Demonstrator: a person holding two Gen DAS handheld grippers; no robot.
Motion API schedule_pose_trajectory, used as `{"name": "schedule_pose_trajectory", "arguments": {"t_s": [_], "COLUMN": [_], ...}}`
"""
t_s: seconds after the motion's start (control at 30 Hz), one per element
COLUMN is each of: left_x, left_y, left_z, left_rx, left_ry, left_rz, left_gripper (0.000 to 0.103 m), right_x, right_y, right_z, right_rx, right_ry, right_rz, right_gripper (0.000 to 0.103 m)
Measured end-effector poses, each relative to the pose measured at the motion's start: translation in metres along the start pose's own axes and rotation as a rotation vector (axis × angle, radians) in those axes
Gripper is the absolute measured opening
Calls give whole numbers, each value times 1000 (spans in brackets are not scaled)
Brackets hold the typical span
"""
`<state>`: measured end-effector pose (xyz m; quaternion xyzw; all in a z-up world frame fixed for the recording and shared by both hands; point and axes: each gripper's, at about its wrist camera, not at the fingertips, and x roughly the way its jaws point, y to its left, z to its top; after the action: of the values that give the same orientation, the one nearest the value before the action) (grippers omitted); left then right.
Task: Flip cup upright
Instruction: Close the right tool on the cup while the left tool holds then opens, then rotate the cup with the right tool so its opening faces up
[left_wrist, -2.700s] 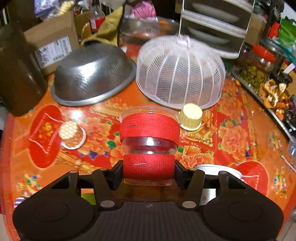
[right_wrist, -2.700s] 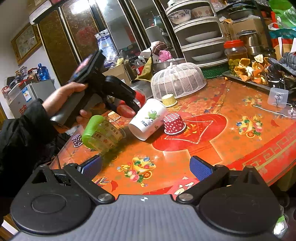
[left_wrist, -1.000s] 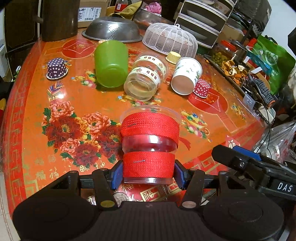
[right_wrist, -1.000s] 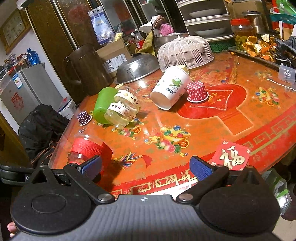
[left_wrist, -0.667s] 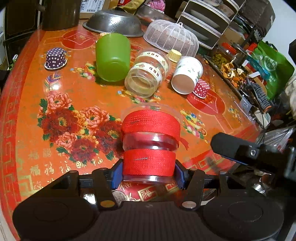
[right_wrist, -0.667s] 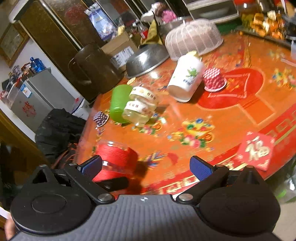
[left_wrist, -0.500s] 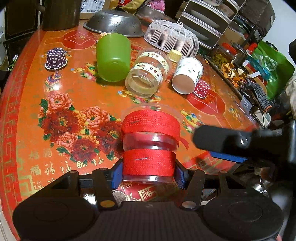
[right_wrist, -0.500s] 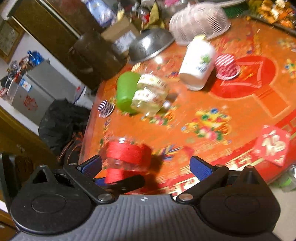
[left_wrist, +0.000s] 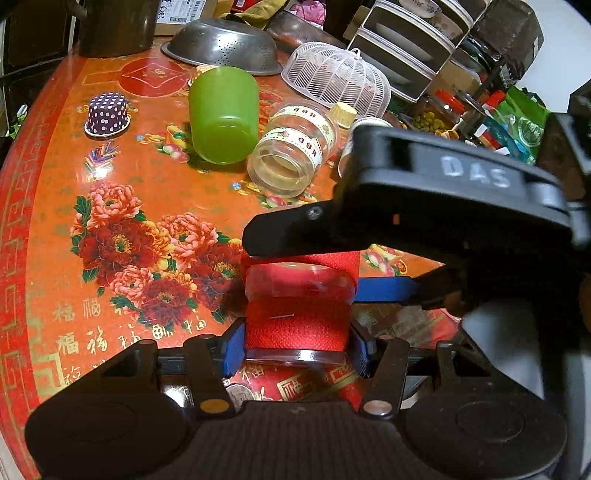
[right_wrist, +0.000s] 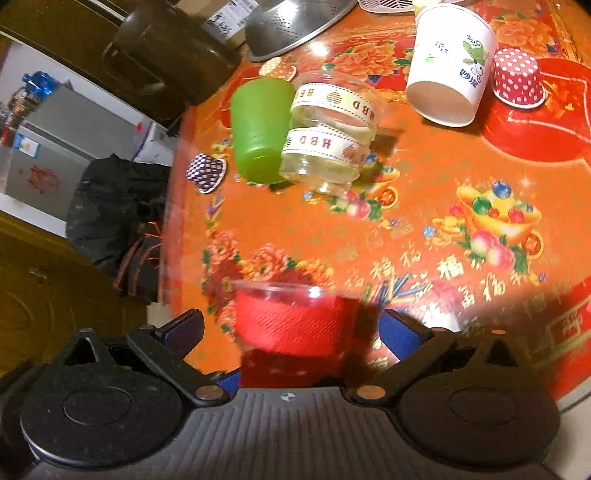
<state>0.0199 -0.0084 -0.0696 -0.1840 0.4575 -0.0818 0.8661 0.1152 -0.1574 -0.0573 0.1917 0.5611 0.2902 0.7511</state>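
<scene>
Warm indoor light falls from above on the glossy orange surface (left_wrist: 122, 173), leaving white glare patches near its far end. Fisheye distortion bends the surface's rim and darkens the corners in both views. The right wrist view is motion-blurred, smearing the red-banded cup (right_wrist: 291, 321) and the surface's left edge. The right gripper (left_wrist: 303, 258) casts a dark shadow across the cup.

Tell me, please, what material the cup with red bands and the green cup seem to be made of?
Cup with red bands: clear glossy plastic, probably, since the table shows through its wall; the bands look like woven red fabric ribbon. Green cup: opaque, smooth plastic with a soft sheen, apparently.
</scene>
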Motion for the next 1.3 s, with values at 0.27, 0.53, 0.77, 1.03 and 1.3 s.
{"name": "schedule_pose_trajectory", "arguments": {"t_s": [0.27,0.53,0.77,1.03,1.3], "left_x": [0,-2,-2,-7,-50], "left_y": [3,4,1,6,18], "left_z": [0,-1,-2,-9,-34], "left_rx": [-3,-3,9,-1,87], "left_ry": [-4,-8,-10,-59,-199], "left_rz": [-19,-24,-14,-34,-14], "left_gripper": [59,59,59,87,93], "right_x": [2,2,3,0,-11], "right_y": [4,6,4,-1,-2], "right_z": [3,6,6,5,1], "right_rx": [-30,-42,-38,-32,-32], "right_ry": [2,2,2,6,-25], "right_rz": [-42,-36,-13,1,42], "right_gripper": [83,72,69,69,69]}}
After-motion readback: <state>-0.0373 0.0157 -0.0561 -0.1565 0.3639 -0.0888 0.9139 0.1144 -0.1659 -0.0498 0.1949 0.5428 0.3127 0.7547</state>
